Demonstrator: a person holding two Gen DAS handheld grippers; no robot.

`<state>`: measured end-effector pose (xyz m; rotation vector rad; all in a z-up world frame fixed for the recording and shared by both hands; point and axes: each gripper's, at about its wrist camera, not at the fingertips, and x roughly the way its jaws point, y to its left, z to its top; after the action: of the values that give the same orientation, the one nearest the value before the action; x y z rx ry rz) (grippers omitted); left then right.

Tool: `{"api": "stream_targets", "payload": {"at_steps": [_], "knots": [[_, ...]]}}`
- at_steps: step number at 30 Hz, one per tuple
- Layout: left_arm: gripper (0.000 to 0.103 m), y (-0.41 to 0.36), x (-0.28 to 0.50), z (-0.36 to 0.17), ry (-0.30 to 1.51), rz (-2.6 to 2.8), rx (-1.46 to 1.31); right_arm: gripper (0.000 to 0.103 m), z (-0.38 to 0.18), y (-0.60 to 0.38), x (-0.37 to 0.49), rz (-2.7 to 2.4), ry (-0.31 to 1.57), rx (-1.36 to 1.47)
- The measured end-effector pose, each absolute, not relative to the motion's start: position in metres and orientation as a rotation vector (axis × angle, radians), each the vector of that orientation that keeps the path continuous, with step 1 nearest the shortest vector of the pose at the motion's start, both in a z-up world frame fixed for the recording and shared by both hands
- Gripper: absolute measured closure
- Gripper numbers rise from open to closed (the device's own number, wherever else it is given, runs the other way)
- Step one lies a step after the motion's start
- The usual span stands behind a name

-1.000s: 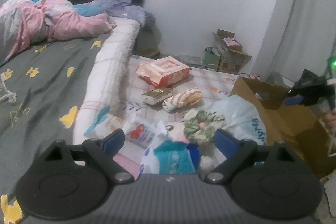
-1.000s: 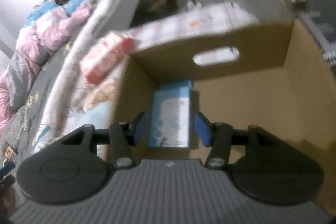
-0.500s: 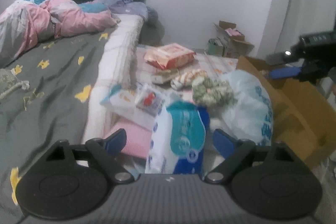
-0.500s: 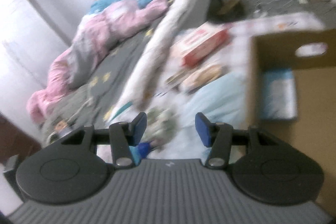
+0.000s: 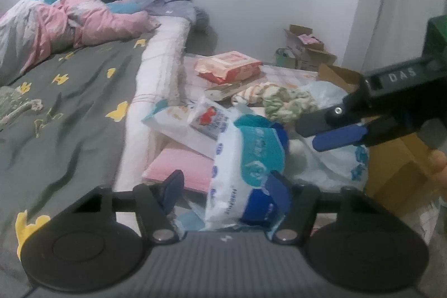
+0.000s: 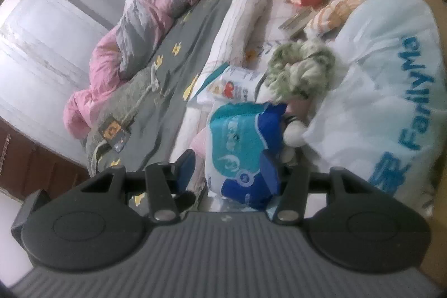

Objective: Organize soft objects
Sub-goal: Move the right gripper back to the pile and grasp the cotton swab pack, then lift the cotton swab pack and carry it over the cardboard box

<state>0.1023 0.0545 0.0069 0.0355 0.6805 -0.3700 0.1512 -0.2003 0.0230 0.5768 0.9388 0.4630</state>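
- The left gripper is seen with its jaws closing; the left pad stands clear of the tissue pack between them, and contact on the right pad cannot be told.
- The tissue pack lies on the floor mat beside the bed, its long axis running away from the camera, the blue end nearest.
- The right gripper hangs parted and empty, apparently above the white plastic bag.
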Motion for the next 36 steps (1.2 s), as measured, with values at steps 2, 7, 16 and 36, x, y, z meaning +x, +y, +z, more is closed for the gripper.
{"api": "stream_targets", "payload": {"at_steps": [2,7,16,36], "knots": [[0.042,0.06,0.11,0.009,0.682,-0.344,0.013,0.052,0.028,-0.193,0.158,0.465,0.928,0.541],[0.057,0.074,0.141,0.015,0.689,-0.268,-0.059,0.052,0.054,-0.17,0.19,0.501,0.896,0.404],[0.065,0.075,0.193,0.005,0.78,-0.232,-0.15,0.044,0.074,-0.121,0.321,0.689,1.003,0.226],[0.063,0.083,0.265,-0.035,0.946,-0.201,-0.288,0.029,-0.062,-0.074,0.452,0.933,1.413,0.357]]}}
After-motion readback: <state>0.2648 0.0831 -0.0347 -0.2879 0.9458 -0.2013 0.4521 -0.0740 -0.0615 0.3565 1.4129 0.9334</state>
